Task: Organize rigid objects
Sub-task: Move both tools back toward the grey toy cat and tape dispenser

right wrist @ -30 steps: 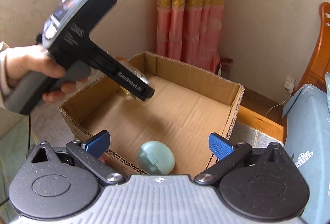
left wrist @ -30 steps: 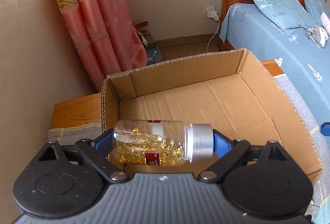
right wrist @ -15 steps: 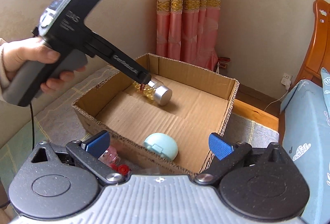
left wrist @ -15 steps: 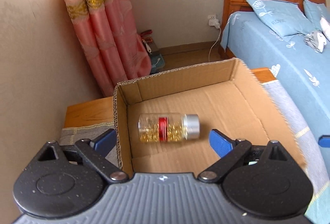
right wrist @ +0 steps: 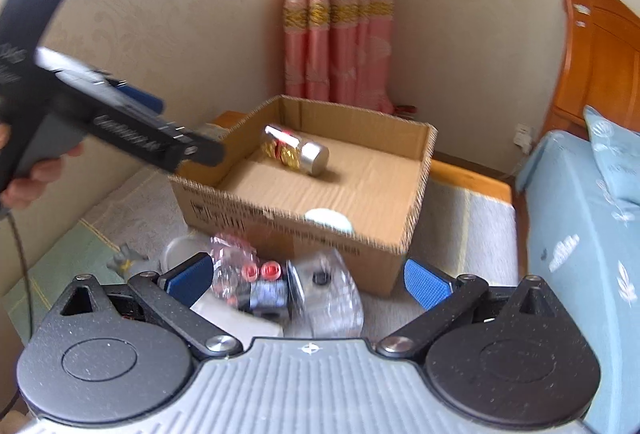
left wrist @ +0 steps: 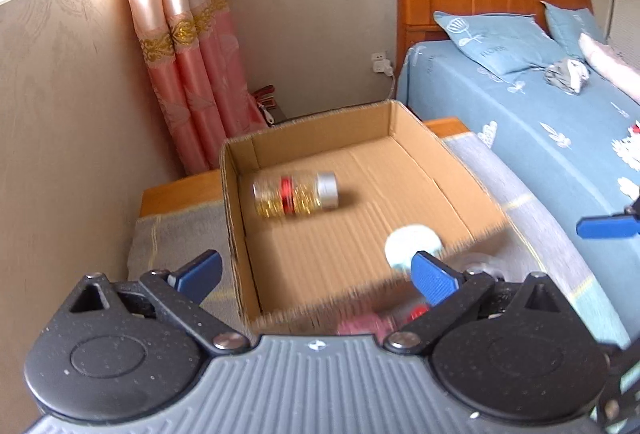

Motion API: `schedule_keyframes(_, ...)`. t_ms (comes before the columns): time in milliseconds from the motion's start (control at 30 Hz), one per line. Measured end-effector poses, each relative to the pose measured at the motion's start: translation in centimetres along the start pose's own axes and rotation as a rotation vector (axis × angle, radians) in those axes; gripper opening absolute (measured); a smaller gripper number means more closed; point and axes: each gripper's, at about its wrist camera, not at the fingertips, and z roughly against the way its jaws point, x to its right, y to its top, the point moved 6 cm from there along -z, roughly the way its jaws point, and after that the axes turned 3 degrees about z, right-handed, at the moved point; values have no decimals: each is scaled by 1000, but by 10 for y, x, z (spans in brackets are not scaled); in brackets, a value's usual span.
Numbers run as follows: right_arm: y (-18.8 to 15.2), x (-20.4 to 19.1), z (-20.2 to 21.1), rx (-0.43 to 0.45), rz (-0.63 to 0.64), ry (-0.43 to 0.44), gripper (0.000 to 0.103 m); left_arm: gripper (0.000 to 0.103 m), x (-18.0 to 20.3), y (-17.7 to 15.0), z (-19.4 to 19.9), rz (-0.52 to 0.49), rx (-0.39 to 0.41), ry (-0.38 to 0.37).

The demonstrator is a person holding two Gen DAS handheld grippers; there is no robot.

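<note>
The capsule bottle (left wrist: 295, 194), clamped in the left gripper (left wrist: 316, 272) a second ago, now lies on its side in the far left part of the cardboard box (left wrist: 394, 122). Both grippers' fingers are spread wide and empty. Only the right wrist view shows the right gripper (right wrist: 308, 278) above a clutter of small bottles (right wrist: 264, 276) in front of the box's near wall.

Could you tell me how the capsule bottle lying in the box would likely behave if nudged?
The capsule bottle lies on its side on the cardboard box floor, so it would probably roll. Its clear, smooth wall looks rigid, perhaps slippery. Loose capsules inside may shift.
</note>
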Motion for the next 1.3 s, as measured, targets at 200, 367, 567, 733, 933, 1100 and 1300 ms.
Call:
schedule_keyframes(200, -37, -21, 10, 28, -62, -108, 103, 101, -4, -46, 14, 26, 15, 29)
schedule_keyframes(367, -72, -32, 22, 66, -175, -133, 103, 100, -13, -85, 11, 102, -15, 75)
schedule_keyframes(567, -93, -45, 21, 18, -142, -112, 103, 101, -2, -111, 2, 90, -19, 48)
schedule_keyframes(733, -97, -58, 20, 12, -91, -114, 103, 101, -5, -121, -9, 125, -33, 52)
schedule_keyframes(933, -102, -57, 14, -3, -81, -108, 103, 101, -22, -129, -14, 176, -61, 80)
schedule_keyframes(1100, -110, -38, 9, -26, -82, -154, 103, 102, -32, -138, -10, 195, -77, 76)
schedule_keyframes(1300, -129, 0, 4, -79, -116, -224, 103, 102, -40, -148, 0, 192, -73, 88)
